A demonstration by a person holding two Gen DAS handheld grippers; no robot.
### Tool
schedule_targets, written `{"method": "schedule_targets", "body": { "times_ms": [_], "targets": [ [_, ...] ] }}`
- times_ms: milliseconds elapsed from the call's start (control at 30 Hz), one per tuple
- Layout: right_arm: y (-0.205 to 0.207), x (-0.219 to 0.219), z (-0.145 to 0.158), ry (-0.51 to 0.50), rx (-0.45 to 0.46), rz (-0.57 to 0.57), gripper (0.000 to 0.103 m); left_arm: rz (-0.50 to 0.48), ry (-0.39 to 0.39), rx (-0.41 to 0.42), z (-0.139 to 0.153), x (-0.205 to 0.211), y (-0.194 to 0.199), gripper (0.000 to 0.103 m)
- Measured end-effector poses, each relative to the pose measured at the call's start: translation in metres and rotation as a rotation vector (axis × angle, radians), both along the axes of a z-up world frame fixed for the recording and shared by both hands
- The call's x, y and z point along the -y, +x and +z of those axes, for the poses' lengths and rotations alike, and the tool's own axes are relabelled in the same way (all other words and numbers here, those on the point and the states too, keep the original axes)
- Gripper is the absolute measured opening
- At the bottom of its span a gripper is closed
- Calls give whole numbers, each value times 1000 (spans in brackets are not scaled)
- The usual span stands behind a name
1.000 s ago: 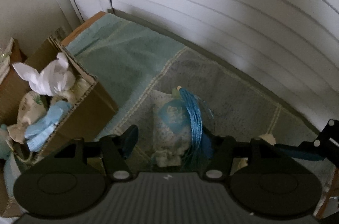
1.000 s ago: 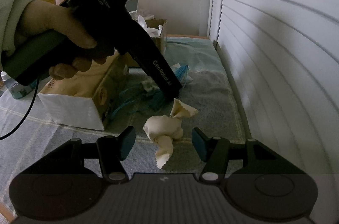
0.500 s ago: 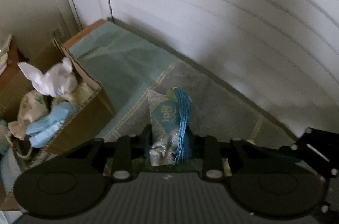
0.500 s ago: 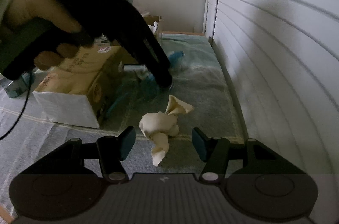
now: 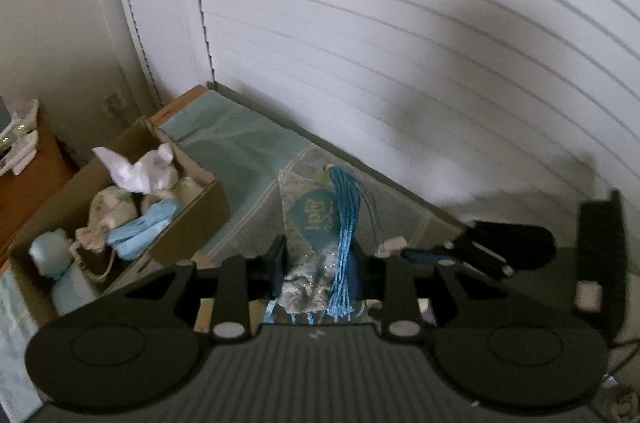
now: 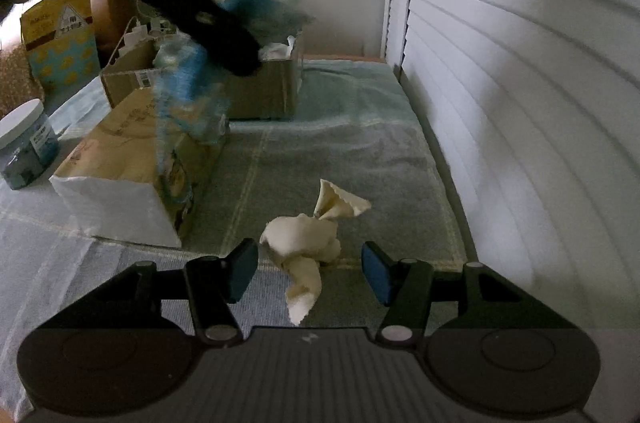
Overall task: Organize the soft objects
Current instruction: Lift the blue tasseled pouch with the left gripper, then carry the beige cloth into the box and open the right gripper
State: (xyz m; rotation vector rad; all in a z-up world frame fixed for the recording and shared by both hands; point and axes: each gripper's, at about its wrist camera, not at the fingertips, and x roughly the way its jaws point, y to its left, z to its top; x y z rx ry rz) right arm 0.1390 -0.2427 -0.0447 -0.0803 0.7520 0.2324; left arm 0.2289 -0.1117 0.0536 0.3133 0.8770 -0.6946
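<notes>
My left gripper (image 5: 318, 263) is shut on a patterned blue pouch (image 5: 310, 219) with a blue tassel (image 5: 346, 223), held up above the towel. In the right wrist view it shows blurred (image 6: 256, 11), carried over the open cardboard box (image 6: 264, 87). That box (image 5: 120, 207) holds a white cloth (image 5: 138, 171) and other soft items. My right gripper (image 6: 306, 273) is open, low over a crumpled cream cloth (image 6: 306, 243) that lies between its fingers on the towel (image 6: 340, 143).
A tissue box (image 6: 132, 171) lies left of the cream cloth. A jar with a white lid (image 6: 24, 143) stands at the far left. A yellow and blue package (image 6: 60, 31) stands behind. White slatted shutters (image 6: 520, 83) run along the right.
My left gripper closed on the pouch and tassel and lifted them off the towel, toward the cardboard box. My right gripper stayed open over the cream cloth.
</notes>
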Motion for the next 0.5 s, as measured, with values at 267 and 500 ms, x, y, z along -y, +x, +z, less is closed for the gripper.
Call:
{"method": "schedule_targets", "body": {
  "times_ms": [267,500],
  "targets": [
    [0,-2,1,4,-12,-8,38,24,-7,26,18,-30,-32,28],
    [-10,-3,19,2,0,-17,37,51,-13,48,27,-62,-57,28]
  ]
}}
